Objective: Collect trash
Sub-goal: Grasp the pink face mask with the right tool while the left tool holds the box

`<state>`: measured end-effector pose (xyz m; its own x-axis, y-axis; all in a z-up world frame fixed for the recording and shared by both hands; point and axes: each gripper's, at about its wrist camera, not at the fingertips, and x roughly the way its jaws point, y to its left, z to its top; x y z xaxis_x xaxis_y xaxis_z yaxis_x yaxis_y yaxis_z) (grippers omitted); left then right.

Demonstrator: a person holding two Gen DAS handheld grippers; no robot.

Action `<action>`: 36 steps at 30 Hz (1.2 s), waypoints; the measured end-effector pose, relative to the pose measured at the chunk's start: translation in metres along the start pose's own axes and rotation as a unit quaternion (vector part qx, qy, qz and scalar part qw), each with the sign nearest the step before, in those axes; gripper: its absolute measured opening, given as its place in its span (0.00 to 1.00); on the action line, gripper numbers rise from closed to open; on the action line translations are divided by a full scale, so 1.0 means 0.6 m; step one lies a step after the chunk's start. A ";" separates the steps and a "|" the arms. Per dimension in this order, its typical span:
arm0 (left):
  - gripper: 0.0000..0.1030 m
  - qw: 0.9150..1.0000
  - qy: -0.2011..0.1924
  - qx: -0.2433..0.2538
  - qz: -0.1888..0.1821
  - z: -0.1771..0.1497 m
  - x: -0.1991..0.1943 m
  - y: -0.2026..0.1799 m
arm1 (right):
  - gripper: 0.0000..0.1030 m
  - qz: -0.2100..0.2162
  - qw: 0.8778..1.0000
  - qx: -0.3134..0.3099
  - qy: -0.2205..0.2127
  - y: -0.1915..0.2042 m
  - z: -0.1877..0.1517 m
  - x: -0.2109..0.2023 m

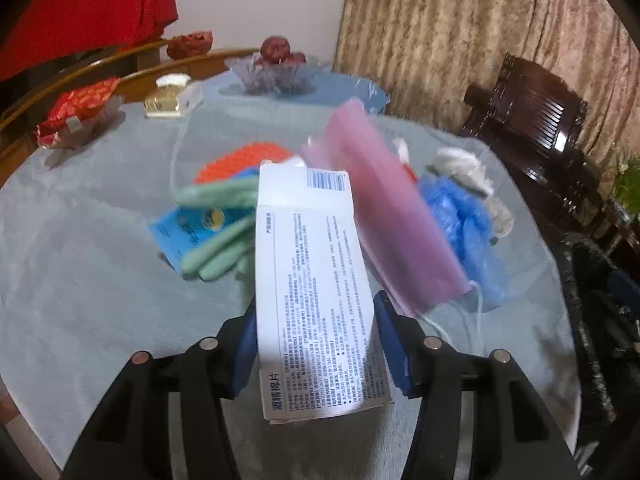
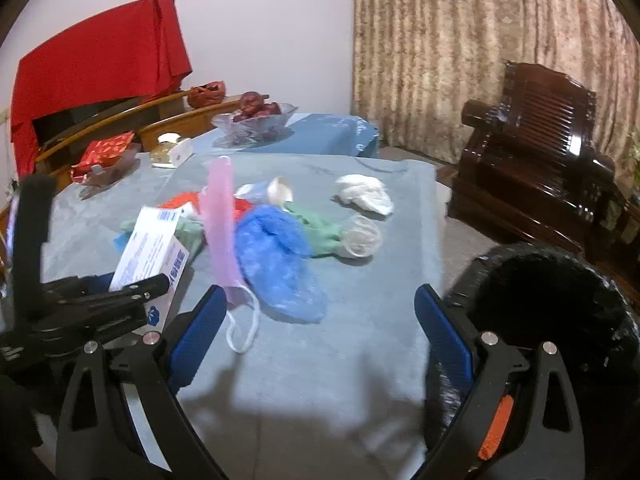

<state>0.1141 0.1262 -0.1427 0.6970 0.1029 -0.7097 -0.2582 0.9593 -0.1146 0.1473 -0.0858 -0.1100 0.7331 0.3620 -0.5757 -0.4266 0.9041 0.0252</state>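
A box (image 1: 316,292) sits between the fingers of the left claw (image 1: 316,344), raised above the surface (image 1: 100,260). A face mask (image 1: 384,224) hangs just right of the box. Behind the box lie gloves (image 1: 220,240), and right of the mask a crumpled plastic bag (image 1: 460,220). A fruit bowl (image 1: 272,72) stands at the far edge. Right of the surface is a bin (image 2: 560,320), with an armchair (image 2: 540,140) behind it.

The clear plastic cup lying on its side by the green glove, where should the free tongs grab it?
Grip the clear plastic cup across its open rim, which faces the right tongs. Come from the near side, angled down; the rim is bare, while its far end meets the green glove.
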 end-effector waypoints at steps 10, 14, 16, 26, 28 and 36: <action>0.52 0.999 -0.050 -0.002 0.009 0.024 -0.061 0.049 | 0.76 0.046 0.999 -0.022 0.003 0.070 0.030 0.046; 0.52 0.998 -0.058 0.000 0.023 0.029 -0.062 0.069 | 0.66 0.059 0.998 -0.036 0.012 0.101 0.031 0.071; 0.52 0.998 -0.056 -0.001 0.026 0.030 -0.059 0.080 | 0.60 0.064 0.997 -0.040 0.017 0.109 0.030 0.083; 0.52 0.998 -0.052 -0.005 0.032 0.025 -0.056 0.104 | 0.32 0.067 0.994 -0.053 0.068 0.138 0.023 0.143; 0.52 0.998 -0.052 -0.006 0.031 0.025 -0.056 0.105 | 0.16 0.079 0.992 -0.054 0.083 0.139 0.019 0.152; 0.52 0.998 -0.054 -0.006 0.029 0.026 -0.059 0.102 | 0.02 0.107 0.991 -0.052 0.061 0.140 0.039 0.109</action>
<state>0.0841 0.1854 -0.1141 0.7491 0.1861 -0.6358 -0.3074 0.9478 -0.0848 0.1715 0.0193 -0.1262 0.5538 0.5071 -0.6604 -0.6225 0.7789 0.0761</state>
